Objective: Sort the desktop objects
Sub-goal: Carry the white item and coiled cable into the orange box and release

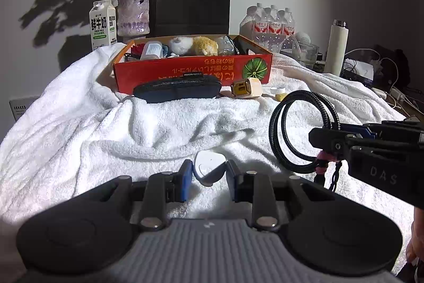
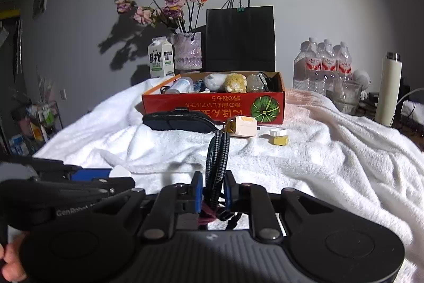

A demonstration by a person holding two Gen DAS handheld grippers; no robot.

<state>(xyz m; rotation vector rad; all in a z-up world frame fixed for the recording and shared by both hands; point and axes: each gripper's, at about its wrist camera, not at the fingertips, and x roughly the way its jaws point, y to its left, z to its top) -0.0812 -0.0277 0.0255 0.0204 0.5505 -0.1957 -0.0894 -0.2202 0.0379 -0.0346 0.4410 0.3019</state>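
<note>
gripping both loads near the towel's front: left gripper (image 1: pixel 209 173) pinching a small white case (image 1: pixel 208 167), light and slick; right gripper (image 2: pixel 213 191) clamping the coiled braided cable (image 2: pixel 217 158), floppy, best held at its tie; orange box (image 1: pixel 193 68) sits far.

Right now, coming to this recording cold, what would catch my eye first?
Probably the two loaded grippers low in front: the left gripper is shut on a small white rounded plastic case, and the right gripper clamps a coiled black braided cable. Behind them, on the rumpled white towel, stands an open red cardboard box already holding plush toys and oddments.
</note>
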